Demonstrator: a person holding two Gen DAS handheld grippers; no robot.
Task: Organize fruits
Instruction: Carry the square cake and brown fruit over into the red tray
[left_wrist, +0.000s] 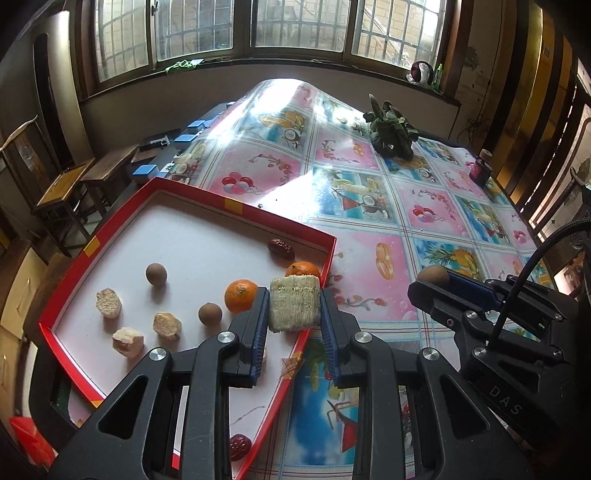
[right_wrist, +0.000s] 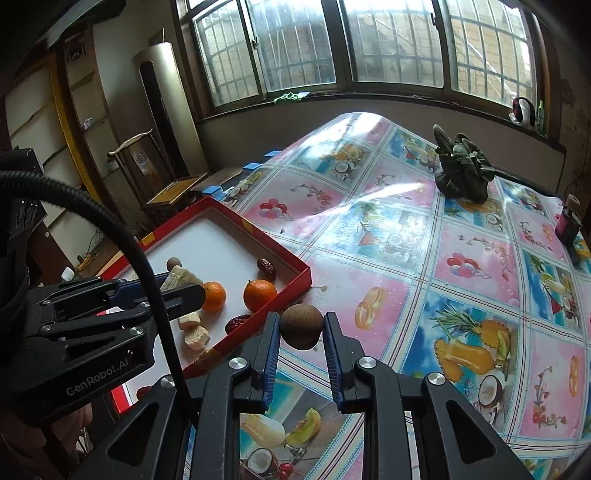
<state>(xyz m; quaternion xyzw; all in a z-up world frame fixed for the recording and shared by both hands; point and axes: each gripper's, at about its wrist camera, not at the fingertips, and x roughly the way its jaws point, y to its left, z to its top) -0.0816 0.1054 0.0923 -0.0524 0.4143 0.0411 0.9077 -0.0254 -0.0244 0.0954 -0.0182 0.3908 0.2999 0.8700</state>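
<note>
We see our left tool pinching a pale chunk, our right tool pinching a brown ball; oranges sit in the red tray nearby.

A table under a fruit-print cloth bears a red tray; leafy greens; a dark jar.

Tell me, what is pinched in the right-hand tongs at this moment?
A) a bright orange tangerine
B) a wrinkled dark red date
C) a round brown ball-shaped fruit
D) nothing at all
C: in the right wrist view the right tongs are closed on a round brown ball-shaped fruit, held above the patterned tablecloth just outside the red-rimmed tray, where the tangerines and dates lie.
</note>
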